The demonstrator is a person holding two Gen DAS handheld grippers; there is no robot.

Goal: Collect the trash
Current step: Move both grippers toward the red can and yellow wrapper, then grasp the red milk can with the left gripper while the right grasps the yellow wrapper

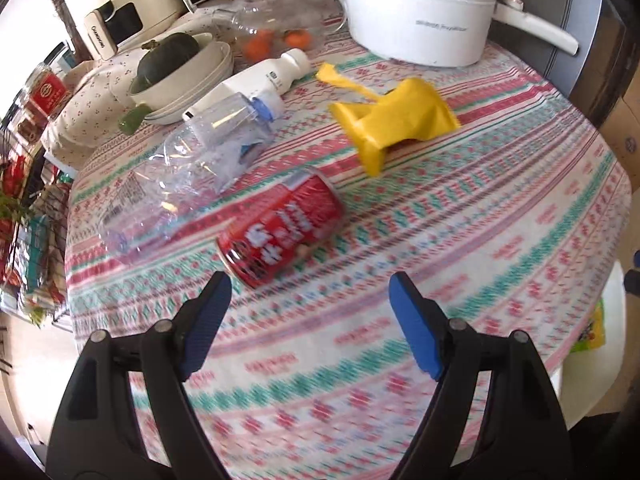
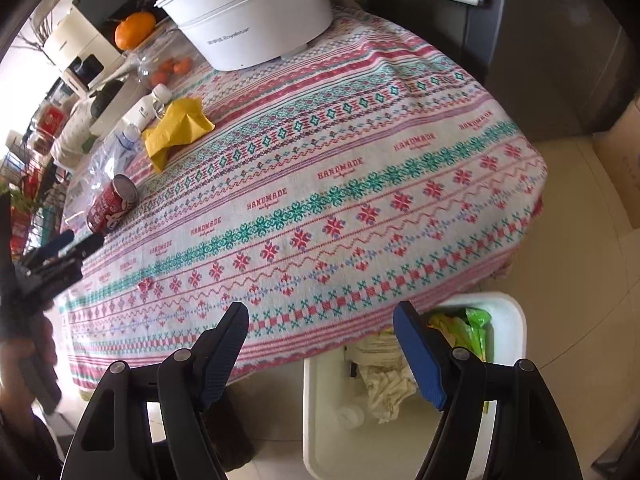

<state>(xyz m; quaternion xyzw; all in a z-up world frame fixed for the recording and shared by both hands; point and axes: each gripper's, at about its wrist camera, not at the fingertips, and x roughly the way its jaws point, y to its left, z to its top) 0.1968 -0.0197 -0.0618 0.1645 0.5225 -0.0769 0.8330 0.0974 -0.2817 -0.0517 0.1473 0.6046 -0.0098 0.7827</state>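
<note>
left wrist view had the left gripper [image 1: 310, 286] tilted steeply down over the patterned tabletop [image 1: 460, 240], its jaws standing wide apart with nothing between them. just beyond its blue pads [image 1: 416, 332] lay a red can [image 1: 282, 228] on its side, not touched by either pad. next to the can lay a crushed clear plastic bottle [image 1: 180, 184], and past that a white bottle [image 1: 256, 80], also lying down. a crumpled yellow wrapper [image 1: 394, 120] sat a little apart from them, nearer the white pot [image 1: 416, 12].

from the right wrist view the right gripper [image 2: 320, 312] also pointed steeply down, hanging over the near edge of the tabletop and the white bin [image 2: 508, 312] on the floor beside it. its jaws were likewise spread and empty. inside the bin i could see crumpled paper [image 2: 386, 388] and a green wrapper [image 2: 476, 320]. at the far left of that view a hand [image 2: 24, 356] held the left gripper, close to the can.
</note>
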